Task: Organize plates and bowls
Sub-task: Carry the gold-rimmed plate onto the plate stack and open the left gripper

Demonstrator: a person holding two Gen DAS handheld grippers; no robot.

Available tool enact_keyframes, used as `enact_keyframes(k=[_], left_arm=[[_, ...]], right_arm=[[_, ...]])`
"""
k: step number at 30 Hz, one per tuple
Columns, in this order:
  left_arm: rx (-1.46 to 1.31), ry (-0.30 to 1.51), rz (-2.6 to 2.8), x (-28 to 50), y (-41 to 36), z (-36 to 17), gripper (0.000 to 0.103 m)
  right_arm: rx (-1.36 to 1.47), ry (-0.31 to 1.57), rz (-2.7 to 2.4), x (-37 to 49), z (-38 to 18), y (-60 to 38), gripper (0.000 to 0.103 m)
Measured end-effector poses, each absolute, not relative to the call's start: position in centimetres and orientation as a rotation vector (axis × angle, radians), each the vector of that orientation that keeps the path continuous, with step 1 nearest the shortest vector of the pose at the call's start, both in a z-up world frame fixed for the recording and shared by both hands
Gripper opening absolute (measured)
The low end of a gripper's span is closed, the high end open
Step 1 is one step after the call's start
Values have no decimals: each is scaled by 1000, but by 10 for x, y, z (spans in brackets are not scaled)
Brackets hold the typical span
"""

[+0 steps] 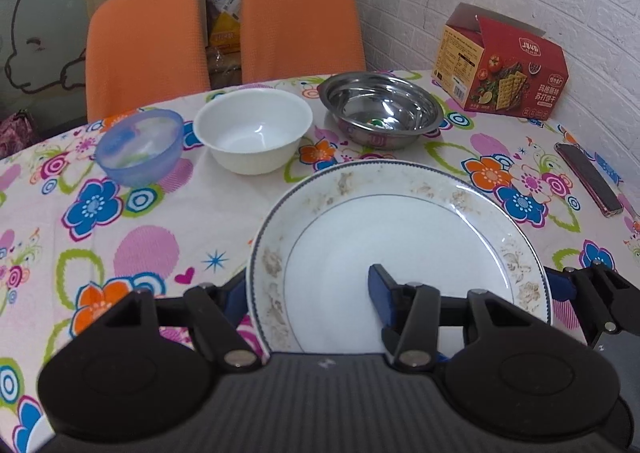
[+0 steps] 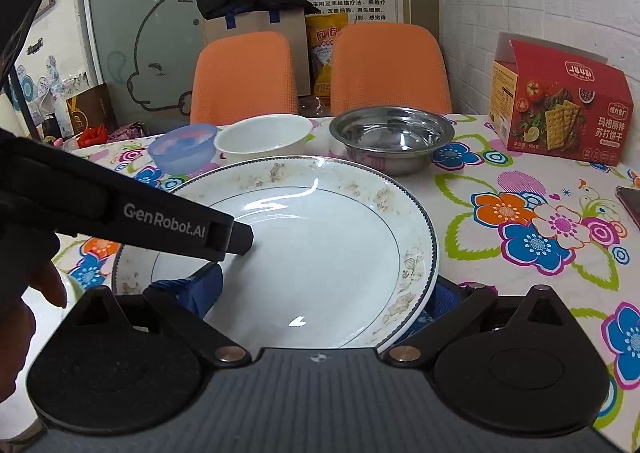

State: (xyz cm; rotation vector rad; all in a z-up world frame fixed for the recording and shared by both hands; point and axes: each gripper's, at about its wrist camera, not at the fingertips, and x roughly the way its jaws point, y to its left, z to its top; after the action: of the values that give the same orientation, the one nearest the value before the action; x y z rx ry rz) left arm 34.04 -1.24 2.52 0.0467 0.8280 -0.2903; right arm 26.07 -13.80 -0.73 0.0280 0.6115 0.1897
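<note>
patterned plate [image 1: 400,253] clamped at its rim by both left gripper [image 1: 304,293] and right gripper [image 2: 324,293]; white bowl [image 1: 254,129], blue bowl [image 1: 140,145], steel basin [image 1: 382,109] ranged at 12 o'clock beyond.

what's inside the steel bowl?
The steel bowl holds no dishes: bare shiny metal with reflections, plus a small green-orange spot on the bottom, reflection or sticker, can't tell. In the right wrist view its near wall hides part of the floor.

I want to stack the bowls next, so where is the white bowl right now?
The white bowl sits at the far side of the table, between the blue bowl on its left and the steel bowl on its right, beyond the plate.
</note>
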Motion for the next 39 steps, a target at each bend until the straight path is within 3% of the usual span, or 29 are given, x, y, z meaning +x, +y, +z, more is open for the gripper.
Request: enact_keyframes(k=[10, 19, 34, 39], left_arm=[[-13, 764, -131, 245, 87, 48, 50], [-83, 788, 32, 186, 171, 23, 50], [-146, 801, -38, 194, 178, -4, 54], [-111, 749, -53, 189, 172, 7, 65]], right_arm=[[-13, 561, 381, 194, 15, -58, 90], [-68, 627, 558, 164, -2, 16, 90], [-117, 658, 507, 163, -15, 26, 89], [-103, 623, 482, 165, -11, 19, 88]])
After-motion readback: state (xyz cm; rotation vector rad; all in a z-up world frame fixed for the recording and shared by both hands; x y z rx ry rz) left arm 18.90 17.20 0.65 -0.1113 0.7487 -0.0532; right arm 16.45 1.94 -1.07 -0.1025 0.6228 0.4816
